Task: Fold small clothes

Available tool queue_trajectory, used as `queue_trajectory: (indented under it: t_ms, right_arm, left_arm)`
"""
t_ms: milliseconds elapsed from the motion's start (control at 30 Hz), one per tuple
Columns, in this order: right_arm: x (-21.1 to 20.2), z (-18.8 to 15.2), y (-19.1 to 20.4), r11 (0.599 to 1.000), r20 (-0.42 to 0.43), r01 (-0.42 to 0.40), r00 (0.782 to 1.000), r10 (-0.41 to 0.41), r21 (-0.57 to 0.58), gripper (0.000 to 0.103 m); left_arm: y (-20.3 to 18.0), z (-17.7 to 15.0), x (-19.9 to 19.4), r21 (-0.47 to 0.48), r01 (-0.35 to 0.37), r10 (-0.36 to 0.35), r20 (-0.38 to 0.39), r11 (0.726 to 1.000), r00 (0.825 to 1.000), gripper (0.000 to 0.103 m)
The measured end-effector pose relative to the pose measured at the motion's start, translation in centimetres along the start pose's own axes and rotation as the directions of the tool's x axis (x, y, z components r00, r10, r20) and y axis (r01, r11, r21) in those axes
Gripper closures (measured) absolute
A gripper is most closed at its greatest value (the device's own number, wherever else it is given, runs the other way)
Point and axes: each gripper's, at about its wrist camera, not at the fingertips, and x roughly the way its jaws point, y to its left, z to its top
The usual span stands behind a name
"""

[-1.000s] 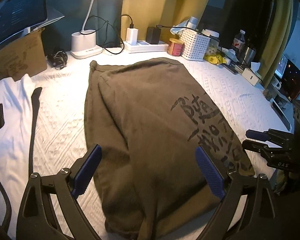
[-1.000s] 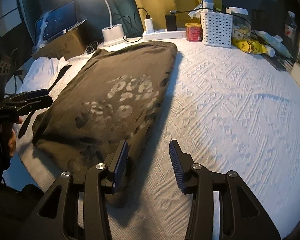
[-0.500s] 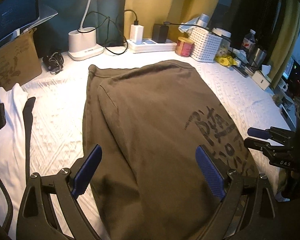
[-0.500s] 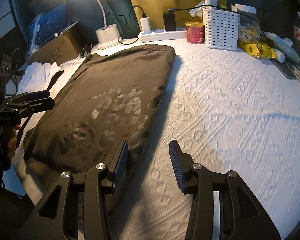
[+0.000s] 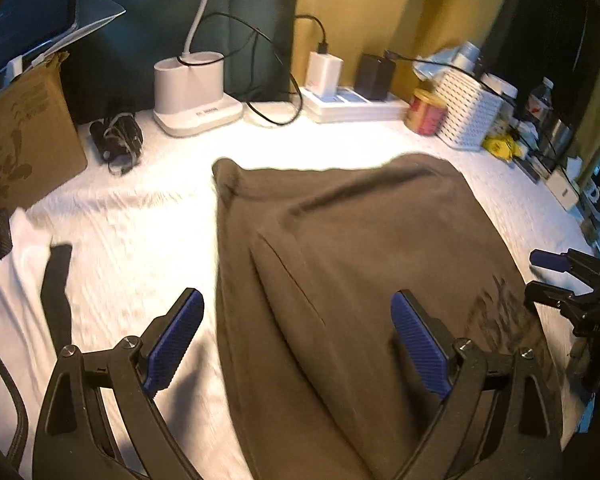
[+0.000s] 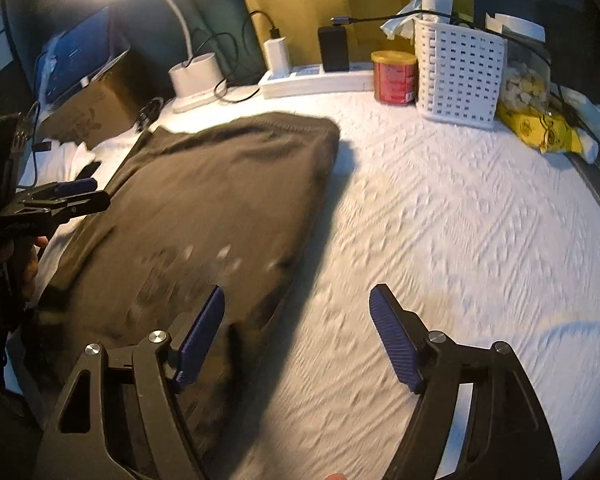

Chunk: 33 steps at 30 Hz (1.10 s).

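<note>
An olive-brown shirt (image 5: 360,264) with a dark print lies flat on the white textured cover (image 5: 148,216). It also shows in the right wrist view (image 6: 204,208). My left gripper (image 5: 296,344) is open and empty, over the shirt's near left part. My right gripper (image 6: 296,336) is open and empty, over the shirt's near right edge. Each gripper also shows in the other view, the right one (image 5: 556,276) and the left one (image 6: 72,196).
A white garment (image 5: 16,304) with a black strap lies at the left. Along the back stand a cardboard box (image 5: 20,140), a lamp base (image 5: 192,92), a power strip (image 5: 352,100), a red tin (image 6: 394,76) and a white basket (image 6: 458,76).
Both grippers have moved forward over the shirt toward the back of the table. My right gripper's jaws have opened wider. The shirt lies as before.
</note>
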Motion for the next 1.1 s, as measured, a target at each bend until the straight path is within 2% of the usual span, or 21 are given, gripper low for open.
queue_trajectory:
  t_ms: [267,500,700,767,933,1033,1100]
  right_arm:
    - [1.7,4.3,-2.3,1.0,0.043,0.002,0.999,-0.003,0.025,0.025]
    - [4.6,6.2,-1.9,0.997,0.027,-0.067,0.997,0.066,0.044,0.025]
    - [6.4,8.1,0.3,0.994,0.005,-0.109,0.994,0.109,-0.018,0.025]
    - [6.7,8.3,1.1,0.994,-0.003,-0.096,0.995,0.096,-0.053,0.025]
    - [7.4,8.2,3.0,0.988,-0.024,-0.08,0.997,0.078,-0.131,0.025]
    - [7.4,8.0,3.7,0.984,-0.023,-0.065,0.998,0.062,-0.163,0.036]
    - [7.4,7.9,4.1,0.981,-0.023,-0.075,0.997,0.072,-0.177,0.049]
  left_arm:
    - [2.0,1.9,3.3,-0.029,0.035,-0.037,-0.041,0.999,0.998,0.009]
    - [1.1,2.7,4.4,0.044,0.033,-0.032,-0.026,0.998,0.999,0.009]
    - [-0.7,2.7,4.8,0.123,0.121,-0.117,-0.039,0.985,0.992,0.009]
    - [-1.8,2.4,4.8,0.155,0.141,-0.135,-0.05,0.978,0.99,0.01]
    - [-3.4,2.1,5.2,0.22,0.128,-0.117,-0.062,0.967,0.991,0.015]
    - [-3.5,2.1,5.2,0.224,0.126,-0.115,-0.058,0.966,0.992,0.023]
    - [-3.6,2.1,5.1,0.227,0.128,-0.119,-0.054,0.965,0.991,0.031]
